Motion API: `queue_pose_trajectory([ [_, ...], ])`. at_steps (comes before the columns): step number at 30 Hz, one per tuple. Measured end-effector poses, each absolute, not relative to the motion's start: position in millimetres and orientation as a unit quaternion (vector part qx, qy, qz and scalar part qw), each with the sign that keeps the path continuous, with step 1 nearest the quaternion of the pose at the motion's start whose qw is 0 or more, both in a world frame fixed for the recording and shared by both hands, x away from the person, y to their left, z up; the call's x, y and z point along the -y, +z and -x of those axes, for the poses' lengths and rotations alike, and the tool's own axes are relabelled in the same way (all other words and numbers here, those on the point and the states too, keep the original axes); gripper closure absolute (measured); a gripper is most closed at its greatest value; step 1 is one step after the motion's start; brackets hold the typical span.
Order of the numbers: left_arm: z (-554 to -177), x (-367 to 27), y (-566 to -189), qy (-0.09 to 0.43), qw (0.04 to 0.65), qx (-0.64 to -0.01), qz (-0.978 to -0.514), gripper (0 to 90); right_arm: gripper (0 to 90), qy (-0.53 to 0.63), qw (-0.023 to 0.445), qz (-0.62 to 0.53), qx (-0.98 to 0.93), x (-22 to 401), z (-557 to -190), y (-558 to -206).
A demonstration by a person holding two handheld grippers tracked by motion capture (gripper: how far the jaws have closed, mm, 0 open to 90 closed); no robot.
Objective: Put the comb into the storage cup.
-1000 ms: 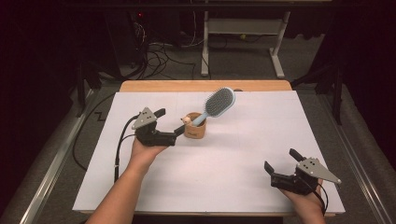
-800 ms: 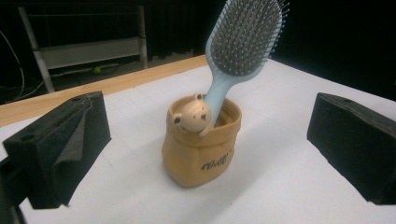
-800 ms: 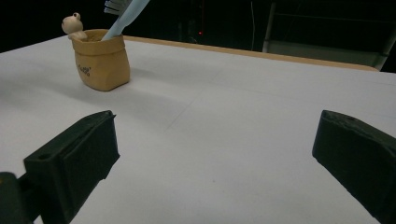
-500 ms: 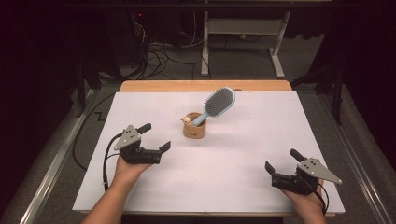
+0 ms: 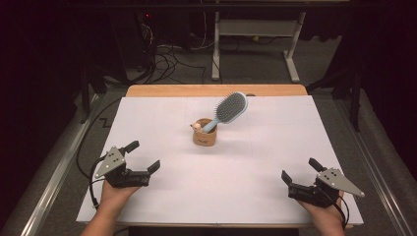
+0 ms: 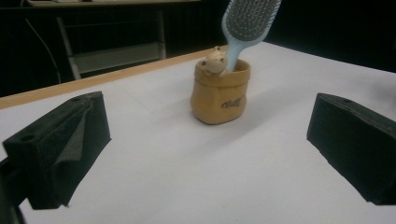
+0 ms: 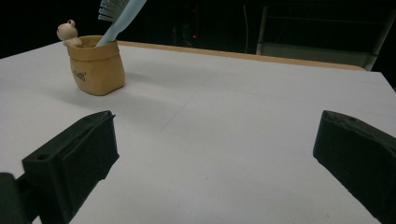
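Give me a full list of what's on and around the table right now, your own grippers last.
hairbrush: 1, light blue with grey bristles, standing tilted, handle down in the holder
holder: 1, tan sack-shaped cup with a small figure on its rim, table centre
table: 1, white top with wooden far edge
white frame: 1, on the floor beyond the table
cables: several, black, on the floor beyond the table
left gripper: 1, black, open, near-left of table
right gripper: 1, black, open, near-right of table
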State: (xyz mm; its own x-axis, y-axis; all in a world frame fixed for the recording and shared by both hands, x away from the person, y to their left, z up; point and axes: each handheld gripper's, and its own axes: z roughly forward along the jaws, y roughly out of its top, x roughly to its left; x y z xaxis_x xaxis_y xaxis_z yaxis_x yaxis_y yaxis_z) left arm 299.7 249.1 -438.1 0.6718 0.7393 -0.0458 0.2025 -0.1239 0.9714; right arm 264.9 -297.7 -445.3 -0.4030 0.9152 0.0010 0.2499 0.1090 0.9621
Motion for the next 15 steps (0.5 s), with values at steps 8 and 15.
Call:
queue_pose_trajectory([
  [8, -298.0, -246.9, -436.8, 0.235, 0.572, -0.319, -0.718, 0.1, 0.4, 0.506, 0.336, -0.435, -0.665, 299.2, -262.4, -443.6],
  [15, -295.9, -243.3, -435.5, 0.24, 0.57, -0.316, -0.719, 0.1, 0.3, 0.51, 0.339, -0.432, -0.662, 300.9, -259.6, -441.6],
])
